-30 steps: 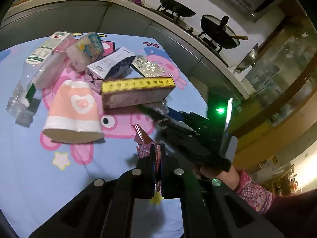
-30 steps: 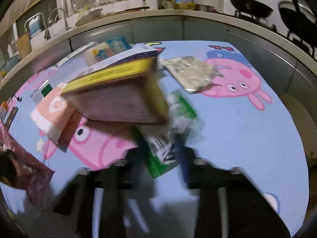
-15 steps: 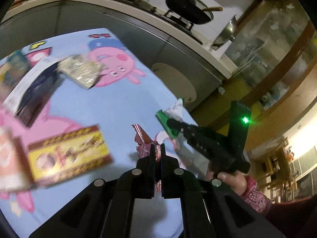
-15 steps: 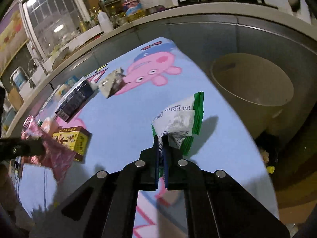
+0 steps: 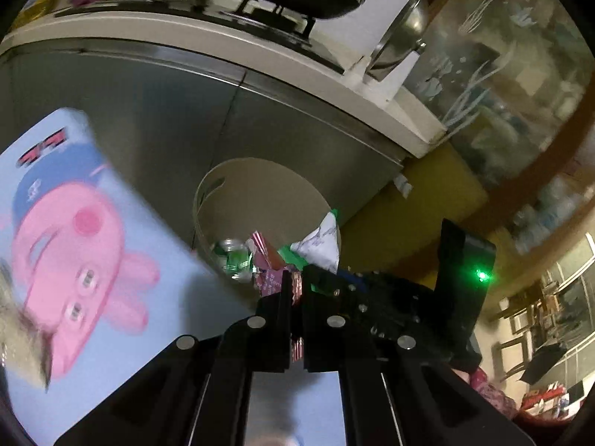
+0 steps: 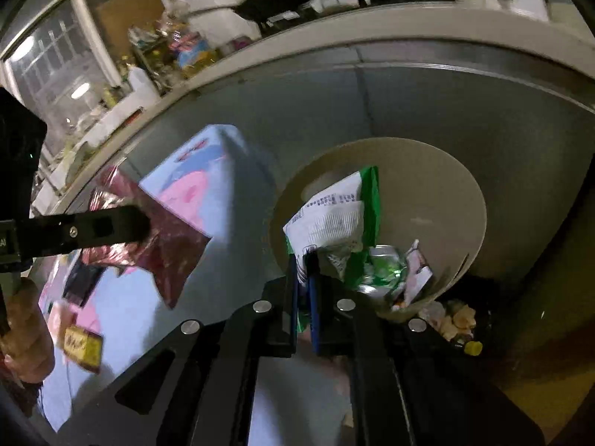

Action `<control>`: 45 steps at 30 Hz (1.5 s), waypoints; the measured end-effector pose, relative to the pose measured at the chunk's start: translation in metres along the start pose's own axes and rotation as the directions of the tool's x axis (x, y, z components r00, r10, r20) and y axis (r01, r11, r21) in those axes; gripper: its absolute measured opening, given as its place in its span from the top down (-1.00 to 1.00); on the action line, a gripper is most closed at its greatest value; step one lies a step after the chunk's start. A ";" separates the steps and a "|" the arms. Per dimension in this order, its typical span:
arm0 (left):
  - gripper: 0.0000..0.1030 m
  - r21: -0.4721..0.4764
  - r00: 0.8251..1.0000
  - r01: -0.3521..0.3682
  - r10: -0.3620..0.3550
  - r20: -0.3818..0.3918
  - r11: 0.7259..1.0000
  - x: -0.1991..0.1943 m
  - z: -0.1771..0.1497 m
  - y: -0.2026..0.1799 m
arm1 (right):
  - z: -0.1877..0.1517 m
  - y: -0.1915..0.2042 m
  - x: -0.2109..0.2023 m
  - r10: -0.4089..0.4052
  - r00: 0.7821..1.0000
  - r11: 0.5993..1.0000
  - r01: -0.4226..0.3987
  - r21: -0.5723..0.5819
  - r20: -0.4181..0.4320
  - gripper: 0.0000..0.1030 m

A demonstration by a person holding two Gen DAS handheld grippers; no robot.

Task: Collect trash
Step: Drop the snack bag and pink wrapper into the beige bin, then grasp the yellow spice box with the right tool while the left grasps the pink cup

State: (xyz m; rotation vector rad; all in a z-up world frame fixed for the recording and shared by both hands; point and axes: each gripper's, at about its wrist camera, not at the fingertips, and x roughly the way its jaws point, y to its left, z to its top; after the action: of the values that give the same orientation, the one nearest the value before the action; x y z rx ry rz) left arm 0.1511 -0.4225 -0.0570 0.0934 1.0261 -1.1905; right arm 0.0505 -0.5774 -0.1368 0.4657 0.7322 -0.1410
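Observation:
My left gripper (image 5: 296, 283) is shut on a crumpled pink foil wrapper (image 5: 268, 265), held at the table's edge just short of the beige trash bin (image 5: 260, 171). My right gripper (image 6: 303, 264) is shut on a green and white snack bag (image 6: 336, 215), held over the same bin (image 6: 446, 186). In the right wrist view the left gripper's finger (image 6: 93, 228) and the pink wrapper (image 6: 167, 252) show at the left. In the left wrist view the right gripper (image 5: 319, 278) and its green bag (image 5: 319, 239) hang over the bin.
The bin holds a crushed green can (image 6: 386, 264) and other wrappers. The blue cartoon-pig tablecloth (image 5: 74, 230) lies to the left, with a yellow box (image 6: 80, 342) still on it. A steel cabinet front (image 6: 409, 104) stands behind the bin. Small scraps (image 6: 457, 319) lie on the floor.
Both grippers have swung right from the table toward the bin, each carrying its piece of trash. The right one now holds the green bag over the bin's opening.

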 end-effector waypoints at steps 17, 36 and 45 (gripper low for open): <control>-0.36 -0.047 0.984 -0.117 0.122 0.130 0.992 0.016 0.022 -0.006 | 0.023 -0.048 -0.008 -0.068 0.993 0.993 0.058 0.103 0.101 -0.07; -0.36 -0.374 0.850 -0.420 0.502 0.156 0.827 -0.245 -0.199 0.115 | -0.050 0.153 -0.009 0.343 0.936 0.931 -0.351 -0.100 -0.084 -0.07; -0.37 -0.567 0.854 -0.402 0.518 0.051 0.719 -0.271 -0.267 0.170 | -0.105 0.281 0.016 0.350 0.893 0.789 -0.444 -0.424 -0.284 -0.53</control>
State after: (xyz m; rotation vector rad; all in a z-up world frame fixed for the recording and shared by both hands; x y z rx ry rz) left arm 0.1244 -0.0077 -0.0946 -0.2087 1.0380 -0.4063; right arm 0.0778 -0.2790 -0.1139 0.1457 0.8085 0.4899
